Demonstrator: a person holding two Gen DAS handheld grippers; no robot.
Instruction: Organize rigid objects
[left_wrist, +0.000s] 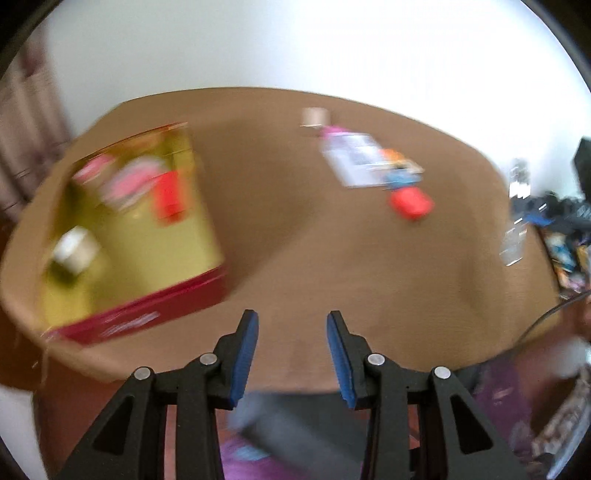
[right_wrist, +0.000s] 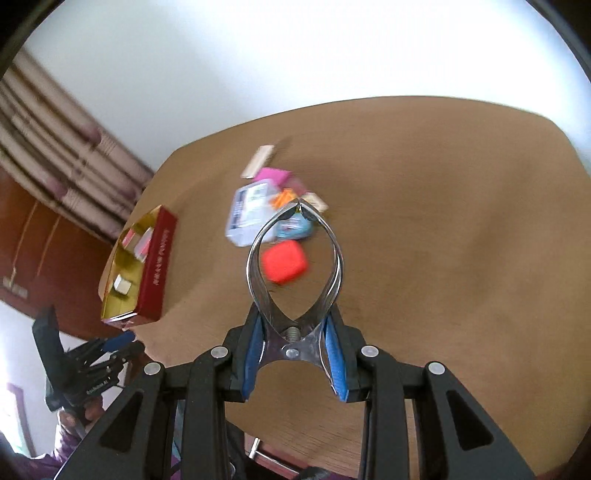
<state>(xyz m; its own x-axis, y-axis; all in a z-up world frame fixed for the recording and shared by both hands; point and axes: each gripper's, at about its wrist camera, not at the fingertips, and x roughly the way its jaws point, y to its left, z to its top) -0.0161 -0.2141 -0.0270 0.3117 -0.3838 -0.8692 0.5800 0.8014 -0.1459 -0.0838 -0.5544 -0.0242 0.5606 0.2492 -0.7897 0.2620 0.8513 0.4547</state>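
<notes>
Blue-padded fingers (left_wrist: 247, 354) of the left gripper (left_wrist: 292, 332) stand apart with nothing between them, above the near edge of the bench (left_wrist: 295, 240). Red box (left_wrist: 155, 317) with a yellow lining lies left, holding a white block (left_wrist: 74, 251) and pink items; view blurred. Loose pile (left_wrist: 373, 162) sits far right of centre.

Right view: right gripper (right_wrist: 293, 354) is clamped on steel pliers (right_wrist: 295, 266) at the pivot end, tips pointing over the pile (right_wrist: 273, 210) and a red square piece (right_wrist: 284, 260). Left gripper (right_wrist: 118, 341) is visible at left, near the box (right_wrist: 157, 269). Pliers look stiff, heavy, and slick; gripping near the pivot seems steadiest.
</notes>
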